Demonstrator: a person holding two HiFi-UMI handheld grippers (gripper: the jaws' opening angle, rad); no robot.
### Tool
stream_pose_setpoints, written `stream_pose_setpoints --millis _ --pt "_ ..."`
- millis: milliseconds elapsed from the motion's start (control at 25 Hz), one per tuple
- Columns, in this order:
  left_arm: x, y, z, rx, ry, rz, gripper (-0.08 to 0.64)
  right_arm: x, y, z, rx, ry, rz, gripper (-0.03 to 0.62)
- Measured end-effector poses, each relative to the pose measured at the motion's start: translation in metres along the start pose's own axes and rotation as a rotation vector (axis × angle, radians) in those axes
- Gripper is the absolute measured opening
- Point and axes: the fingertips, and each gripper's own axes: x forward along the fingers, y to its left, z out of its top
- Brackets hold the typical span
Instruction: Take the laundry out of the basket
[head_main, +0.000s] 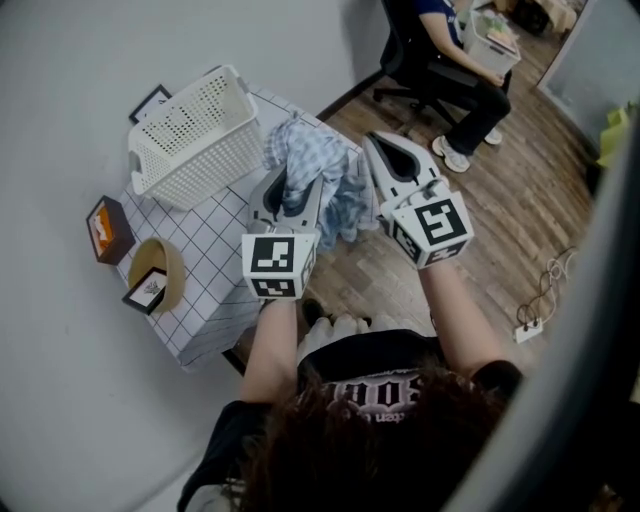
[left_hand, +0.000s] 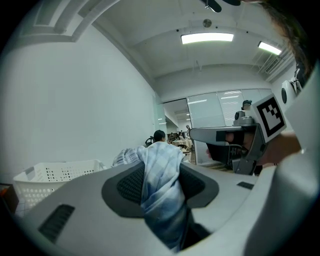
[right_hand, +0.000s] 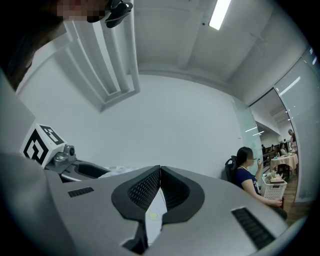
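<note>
Blue plaid cloth (head_main: 318, 165) clamped in left gripper (left_hand: 161, 180) fingers, hanging over table (head_main: 210, 290) right edge, just beside tipped white basket (head_main: 190, 135). Right gripper (right_hand: 160, 185) fingers closed, empty. Advice: hold pinch firm, draw cloth clear of basket, don't snag rim.

The white basket (head_main: 195, 135) blocks the way at 10 o'clock. The wood floor (head_main: 520, 210) at 3 o'clock is open, with a person (head_main: 460, 60) sitting at 1 o'clock.
</note>
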Motion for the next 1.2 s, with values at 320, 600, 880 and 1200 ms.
stream_pose_setpoints --millis 320,600,880,1200 --pt "-0.006 -0.007 -0.015 -0.010 0.028 -0.004 0.178 -0.004 0.000 -0.012 0.023 0.017 -0.008 0.026" --pt "-0.008 -0.005 -0.015 -0.015 0.025 0.011 0.178 -0.005 0.002 -0.011 -0.002 0.019 -0.010 0.026" --pt "-0.009 0.000 -0.014 -0.020 0.021 0.028 0.178 -0.004 0.005 -0.012 0.001 0.021 0.001 0.026" --pt "-0.008 0.003 -0.013 -0.025 0.018 0.032 0.176 -0.001 0.003 -0.009 -0.006 0.026 -0.004 0.026"
